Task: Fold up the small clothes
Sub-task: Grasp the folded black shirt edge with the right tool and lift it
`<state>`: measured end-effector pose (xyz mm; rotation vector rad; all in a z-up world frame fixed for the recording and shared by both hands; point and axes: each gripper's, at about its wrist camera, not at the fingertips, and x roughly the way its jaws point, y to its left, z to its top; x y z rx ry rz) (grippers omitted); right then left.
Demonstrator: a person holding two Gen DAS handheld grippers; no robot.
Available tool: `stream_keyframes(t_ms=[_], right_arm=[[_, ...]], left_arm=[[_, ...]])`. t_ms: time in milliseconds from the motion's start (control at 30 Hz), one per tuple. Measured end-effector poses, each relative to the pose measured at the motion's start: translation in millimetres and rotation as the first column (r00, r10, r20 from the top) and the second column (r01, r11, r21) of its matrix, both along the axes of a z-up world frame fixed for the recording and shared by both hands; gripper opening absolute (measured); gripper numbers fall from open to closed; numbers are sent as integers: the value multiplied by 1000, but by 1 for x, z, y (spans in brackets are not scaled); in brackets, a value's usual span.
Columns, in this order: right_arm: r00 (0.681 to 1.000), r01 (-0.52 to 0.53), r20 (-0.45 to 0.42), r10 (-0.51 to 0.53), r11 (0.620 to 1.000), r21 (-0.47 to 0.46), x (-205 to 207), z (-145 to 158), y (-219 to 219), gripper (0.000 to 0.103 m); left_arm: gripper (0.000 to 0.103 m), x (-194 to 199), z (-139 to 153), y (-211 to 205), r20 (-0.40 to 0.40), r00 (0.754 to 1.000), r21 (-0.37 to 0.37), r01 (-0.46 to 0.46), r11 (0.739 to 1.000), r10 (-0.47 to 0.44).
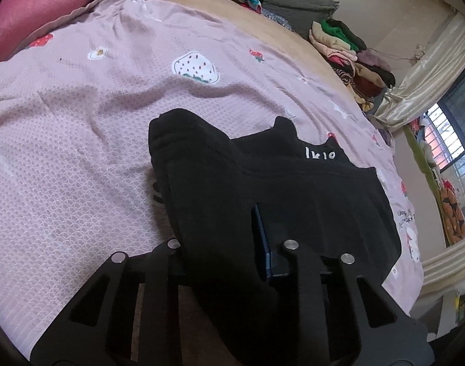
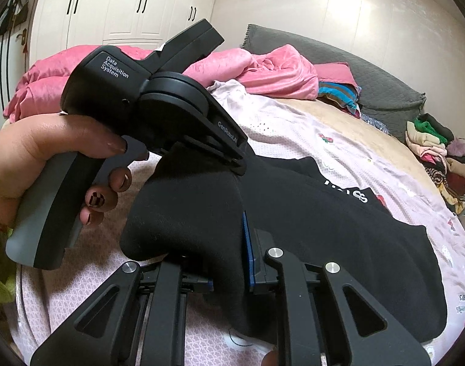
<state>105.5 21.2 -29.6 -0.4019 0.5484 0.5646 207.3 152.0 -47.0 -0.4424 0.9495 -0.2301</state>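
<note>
White lettering reading "Data Acquisition System" marks the housing of the left gripper (image 2: 237,160), with "GenRoboAI" printed lower down on its arm; white letters on the black garment (image 2: 324,213) below it cannot be read whole.

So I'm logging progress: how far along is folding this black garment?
Done: nothing looks folded yet; the black garment lies rumpled on the pink bedspread. In hand: left claw and right claw both pinch its near edge. Left: the whole fold.

Soft daylight, sharp focus (fisheye-warped edges)
</note>
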Motion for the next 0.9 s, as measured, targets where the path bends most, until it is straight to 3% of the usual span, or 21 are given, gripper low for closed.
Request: stream_keyframes(t_ms=[433,900], right_arm=[[1000,1,30,-2,1000,27,-7,9,-15,13],[998,35,44,-39,996,87,-19,26,-46,12]], left_arm=[[14,-20,25,-10,71,997,21,-6,1000,4],[14,-27,56,-40,86,996,80,-21,997,14]])
